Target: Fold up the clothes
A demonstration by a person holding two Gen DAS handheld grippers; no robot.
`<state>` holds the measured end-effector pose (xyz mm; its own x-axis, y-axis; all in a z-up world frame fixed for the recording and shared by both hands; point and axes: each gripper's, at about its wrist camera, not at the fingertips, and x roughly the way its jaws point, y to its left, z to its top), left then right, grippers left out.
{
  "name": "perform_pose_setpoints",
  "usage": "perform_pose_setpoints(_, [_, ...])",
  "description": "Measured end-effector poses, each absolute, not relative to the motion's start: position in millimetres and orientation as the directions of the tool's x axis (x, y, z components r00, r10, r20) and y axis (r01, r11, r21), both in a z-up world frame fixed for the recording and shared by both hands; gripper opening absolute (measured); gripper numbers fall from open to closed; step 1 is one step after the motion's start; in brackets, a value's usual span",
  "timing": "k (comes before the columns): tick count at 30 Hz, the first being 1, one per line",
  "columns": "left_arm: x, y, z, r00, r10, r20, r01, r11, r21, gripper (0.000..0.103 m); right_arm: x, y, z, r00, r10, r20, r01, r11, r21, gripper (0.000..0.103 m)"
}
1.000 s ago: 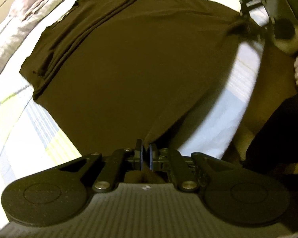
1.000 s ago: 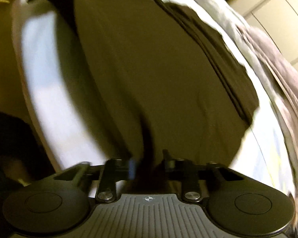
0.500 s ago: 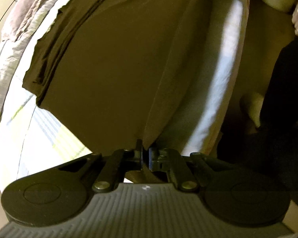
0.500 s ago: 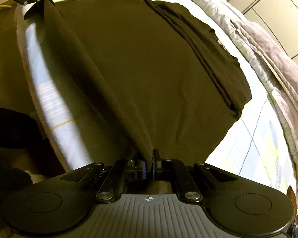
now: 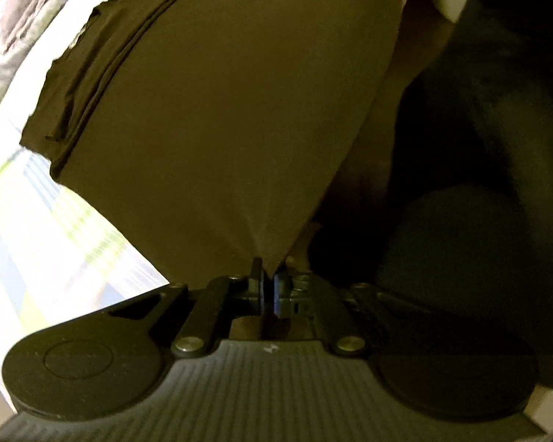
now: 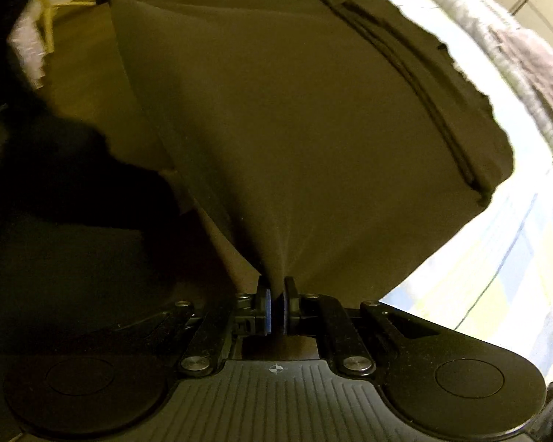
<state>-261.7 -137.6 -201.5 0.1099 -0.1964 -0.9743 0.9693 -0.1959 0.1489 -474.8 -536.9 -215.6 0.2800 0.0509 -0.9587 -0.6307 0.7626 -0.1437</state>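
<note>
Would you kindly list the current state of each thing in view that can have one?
Dark garment: near edge lifted off the bed by both grippers, far part folded into layers on the bed.
Left gripper: shut on a garment corner.
Right gripper: shut on the other garment corner.
Bedsheet: spread flat under the garment.

1. Dark garment (image 5: 217,118) hangs taut from both pinched corners to the bed; this sloped sheet blocks the way straight ahead of the left gripper (image 5: 268,289) and the right gripper (image 6: 275,309).
2. Stacked folds (image 6: 435,84) along the garment's far edge form a low ridge.
3. Bare bedsheet (image 5: 55,243) beside the garment: open, flat.
4. Rumpled blanket (image 6: 527,55) bounds the far side.
5. Near side: dark, unreadable shapes off the bed edge; clearance cannot be judged.
</note>
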Motion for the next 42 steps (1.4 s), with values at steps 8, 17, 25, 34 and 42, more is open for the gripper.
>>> perform_pose_setpoints(8, [-180,-198,-136,0.264,-0.329,-0.907,0.953,-0.054,0.297,0.003,-428,-564,-149,0.405,0.045,-0.913,-0.623,0.745,-0.239,0.003])
perform_pose_setpoints(17, [-1,-339,-138,0.283,-0.450,-0.847,0.948,-0.002,0.318,0.003,-214,-626,-137,0.531,-0.097,-0.842,-0.576,0.688,-0.442,0.003])
perform_pose_setpoints(25, [112,-424,-214,0.170,-0.396,-0.902,0.975,-0.068,0.214,0.003,-78,-677,-205,0.381,-0.169,-0.909,-0.582,0.720,-0.378,0.003])
perform_pose_setpoints(34, [168,-466,-264,0.109,-0.319,-0.941,0.991,-0.036,0.127,0.004,7,-716,-240,0.291,-0.119,-0.949,-0.603,0.748,-0.278,0.003])
perform_pose_setpoints(42, [198,-494,-320,0.100,-0.242,-0.965,0.995,0.028,0.096,0.009,53,-745,-295,0.186,-0.032,-0.982,-0.557,0.820,-0.132,0.003])
